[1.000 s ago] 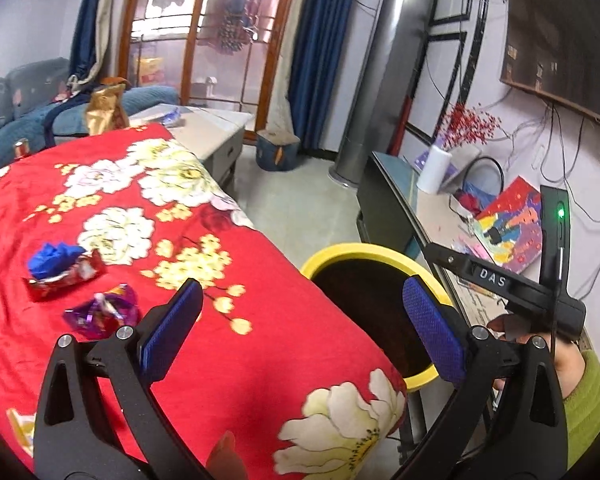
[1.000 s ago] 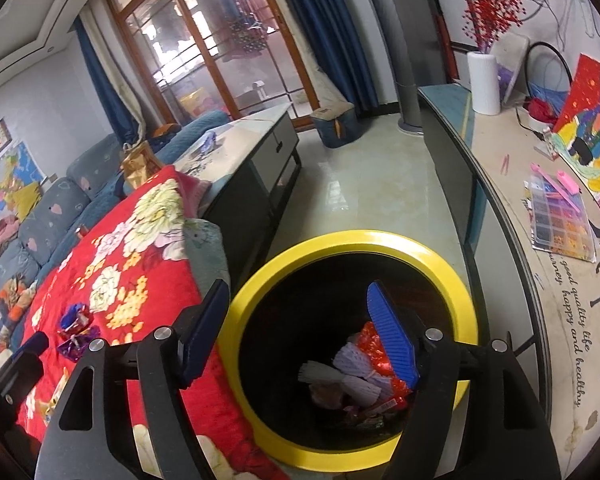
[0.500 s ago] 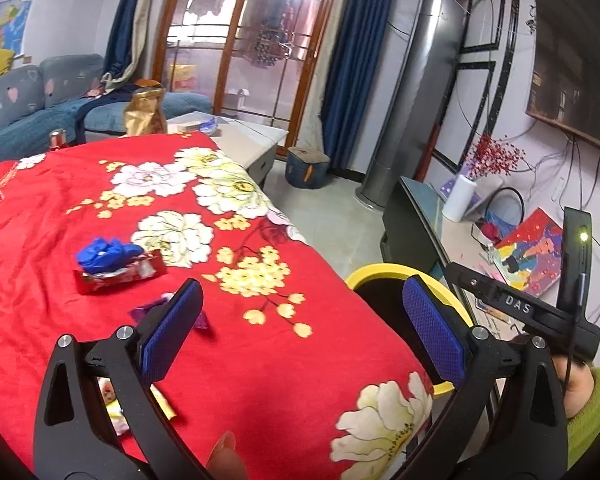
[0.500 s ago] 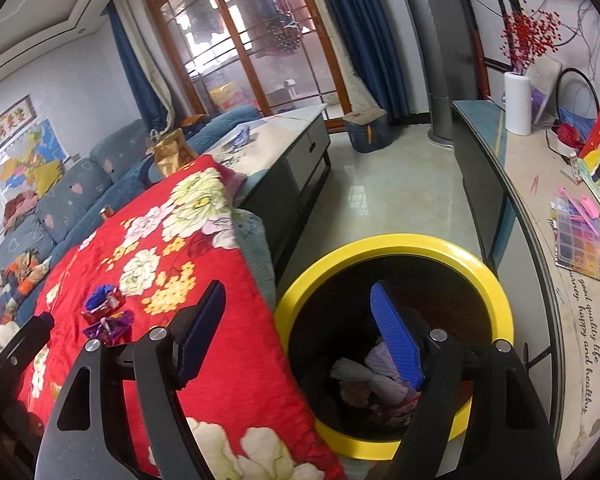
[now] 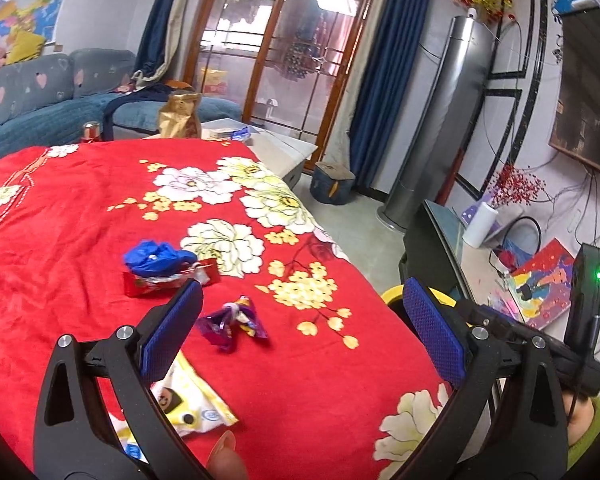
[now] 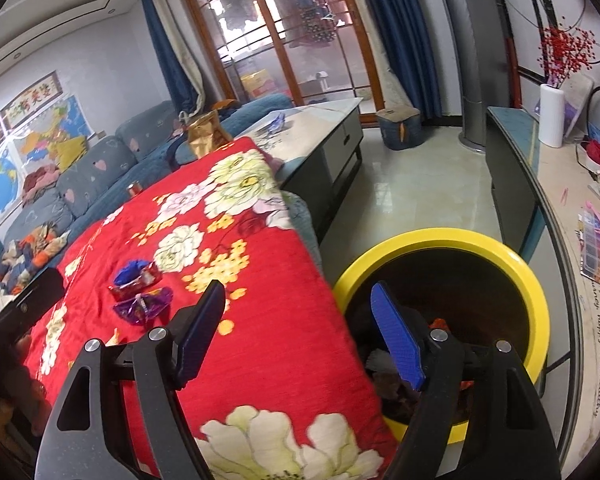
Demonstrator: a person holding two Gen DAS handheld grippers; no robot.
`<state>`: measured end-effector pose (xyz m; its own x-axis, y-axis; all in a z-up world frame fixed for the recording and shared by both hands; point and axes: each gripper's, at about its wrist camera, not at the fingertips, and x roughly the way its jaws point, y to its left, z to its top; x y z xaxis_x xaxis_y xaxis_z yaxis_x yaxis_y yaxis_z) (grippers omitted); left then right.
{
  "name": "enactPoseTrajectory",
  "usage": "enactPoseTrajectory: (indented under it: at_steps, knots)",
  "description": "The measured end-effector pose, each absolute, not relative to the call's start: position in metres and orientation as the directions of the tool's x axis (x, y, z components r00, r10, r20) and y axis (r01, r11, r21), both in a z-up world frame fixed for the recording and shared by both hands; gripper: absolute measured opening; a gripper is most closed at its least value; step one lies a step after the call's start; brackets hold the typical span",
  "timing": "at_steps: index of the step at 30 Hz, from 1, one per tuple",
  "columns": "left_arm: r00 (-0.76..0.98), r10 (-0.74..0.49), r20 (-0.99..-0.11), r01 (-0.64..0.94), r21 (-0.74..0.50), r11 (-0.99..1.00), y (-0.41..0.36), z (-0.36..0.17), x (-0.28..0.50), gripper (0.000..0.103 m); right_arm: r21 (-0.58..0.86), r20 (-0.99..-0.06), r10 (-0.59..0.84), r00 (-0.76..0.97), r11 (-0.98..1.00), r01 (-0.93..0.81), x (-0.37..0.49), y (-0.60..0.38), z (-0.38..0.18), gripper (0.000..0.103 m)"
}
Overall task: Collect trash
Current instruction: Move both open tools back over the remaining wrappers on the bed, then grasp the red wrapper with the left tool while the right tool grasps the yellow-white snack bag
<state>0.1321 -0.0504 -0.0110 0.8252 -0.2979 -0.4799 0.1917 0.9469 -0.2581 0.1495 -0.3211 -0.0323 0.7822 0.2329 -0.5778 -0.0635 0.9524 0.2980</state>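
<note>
Three crumpled wrappers, purple (image 5: 233, 322), red (image 5: 168, 280) and yellow-white (image 5: 192, 402), litter the red floral blanket (image 5: 100, 208) beside a yellow-rimmed bin (image 6: 534, 300), both grippers (image 5: 300, 326) (image 6: 300, 330) gaping empty.

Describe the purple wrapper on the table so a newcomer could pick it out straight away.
Start at the red flowered cloth over the table, then find the loose trash on its near part. The purple wrapper lies crumpled between the red packet topped by a blue wad and the flat yellow-and-white packet. It alone is shiny purple foil, pinched at its middle like a bow.
</note>
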Motion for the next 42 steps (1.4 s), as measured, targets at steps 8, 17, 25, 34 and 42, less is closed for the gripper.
enactPoseTrajectory:
  at_steps: [8, 17, 25, 34, 42]
  knots:
    - [0.837, -0.275, -0.473, 0.156, -0.275, 0.949, -0.029, -0.011, 0.132, 0.092, 0.286, -0.582, 0.271, 0.766, 0.951, -0.119, 0.146, -0.297, -0.032, 0.073]
    - [0.844, -0.248, -0.475, 0.115, -0.293, 0.949, -0.007, -0.013, 0.13, 0.092, 0.27, -0.596, 0.323, 0.735, 0.943, -0.196, 0.139, -0.262, -0.037, 0.073]
    - [0.851, -0.215, -0.48, 0.053, -0.327, 0.943, 0.023, -0.018, 0.132, 0.092, 0.26, -0.614, 0.372, 0.696, 0.928, -0.266, 0.136, -0.226, -0.041, 0.073]
    - [0.846, -0.18, -0.502, -0.014, -0.358, 0.934, 0.056, -0.029, 0.138, 0.092, 0.255, -0.636, 0.417, 0.649, 0.907, -0.334, 0.136, -0.185, -0.048, 0.073]
    - [0.824, -0.173, -0.54, -0.046, -0.368, 0.929, 0.084, -0.043, 0.152, 0.089, 0.263, -0.653, 0.455, 0.606, 0.886, -0.381, 0.142, -0.157, -0.055, 0.073]
